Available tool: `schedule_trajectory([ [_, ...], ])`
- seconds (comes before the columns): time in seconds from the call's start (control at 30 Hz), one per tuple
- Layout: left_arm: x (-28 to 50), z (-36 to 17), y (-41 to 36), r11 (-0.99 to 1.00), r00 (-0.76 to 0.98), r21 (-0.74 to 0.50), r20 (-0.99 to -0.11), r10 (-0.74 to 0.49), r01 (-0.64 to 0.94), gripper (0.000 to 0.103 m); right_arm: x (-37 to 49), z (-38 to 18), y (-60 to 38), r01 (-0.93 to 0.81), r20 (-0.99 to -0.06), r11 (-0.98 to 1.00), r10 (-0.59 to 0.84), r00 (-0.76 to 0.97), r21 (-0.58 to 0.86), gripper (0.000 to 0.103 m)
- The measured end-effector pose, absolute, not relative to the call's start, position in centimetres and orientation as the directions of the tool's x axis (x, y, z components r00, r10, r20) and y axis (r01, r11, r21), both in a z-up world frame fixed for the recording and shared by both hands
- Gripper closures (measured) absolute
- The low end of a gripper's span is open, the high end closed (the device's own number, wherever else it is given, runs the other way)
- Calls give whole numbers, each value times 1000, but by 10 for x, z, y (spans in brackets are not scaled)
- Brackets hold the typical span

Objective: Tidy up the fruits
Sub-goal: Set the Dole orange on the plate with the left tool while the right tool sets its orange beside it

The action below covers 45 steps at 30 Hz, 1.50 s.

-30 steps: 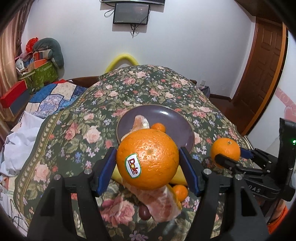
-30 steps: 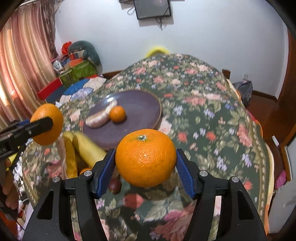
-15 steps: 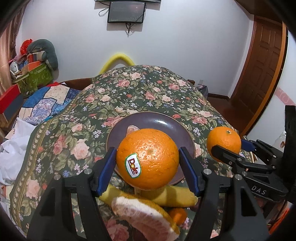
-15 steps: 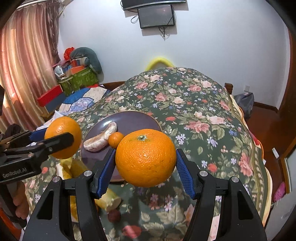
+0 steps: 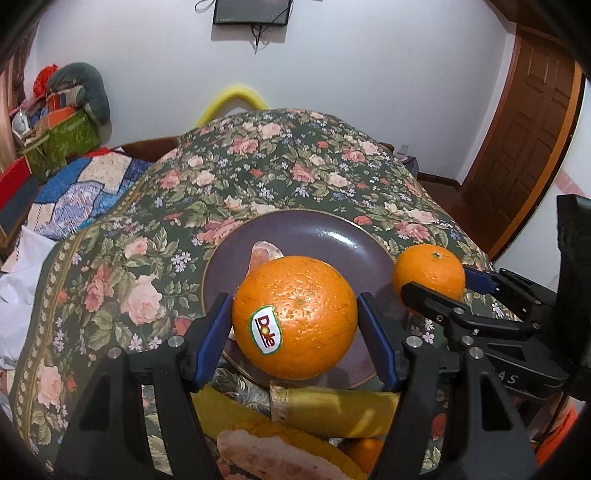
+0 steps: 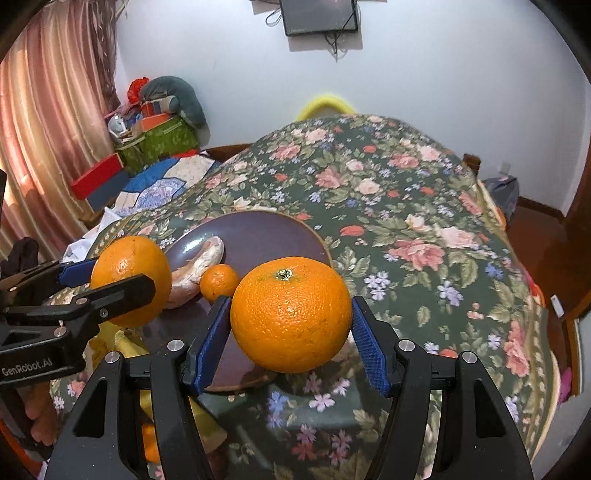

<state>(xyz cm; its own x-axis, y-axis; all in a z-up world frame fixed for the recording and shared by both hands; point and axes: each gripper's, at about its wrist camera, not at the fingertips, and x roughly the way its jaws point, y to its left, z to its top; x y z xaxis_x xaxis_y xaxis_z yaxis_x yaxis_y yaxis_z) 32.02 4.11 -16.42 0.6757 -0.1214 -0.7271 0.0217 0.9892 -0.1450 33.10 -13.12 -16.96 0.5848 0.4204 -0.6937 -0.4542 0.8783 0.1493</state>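
We note both clamped oranges have advanced over the plate (image 5: 332,236): left gripper (image 5: 295,325) grasps the stickered orange (image 5: 295,321), right gripper (image 6: 291,325) the plain orange (image 6: 291,314), at 6 o'clock; deposit appears imminent.

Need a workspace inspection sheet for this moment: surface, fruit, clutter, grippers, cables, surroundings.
Surface: floral cloth, bunched and uneven.
Job's things: purple plate holds a peeled pomelo piece and a small tangerine; bananas and another pomelo piece lie on the cloth in front of the plate.
Clutter: boxes and bags piled by the curtain.
Grippers: left gripper shut on the stickered orange; right gripper shut on the plain orange; both fruits over the plate's near part.
Cables: loose leads under the wall screen.
Surroundings: wooden door, yellow tube behind the cloth.
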Motion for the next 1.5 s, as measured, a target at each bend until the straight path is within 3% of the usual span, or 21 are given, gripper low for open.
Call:
schedule_trajectory([
  [0.43,335,-182,43,988,629,-151,-766,-132,24,36,345,-183,-119,-489,-736,862,414,536,129,42],
  [0.97,322,-159,49,993,695,-114,-712,-99,24,35,348,-189,-117,-485,-757,865,399,518,124,40],
  [1.5,279,-140,51,995,706,-104,-705,-67,-9,35,305,-141,-130,-491,-683,867,407,607,81,40],
])
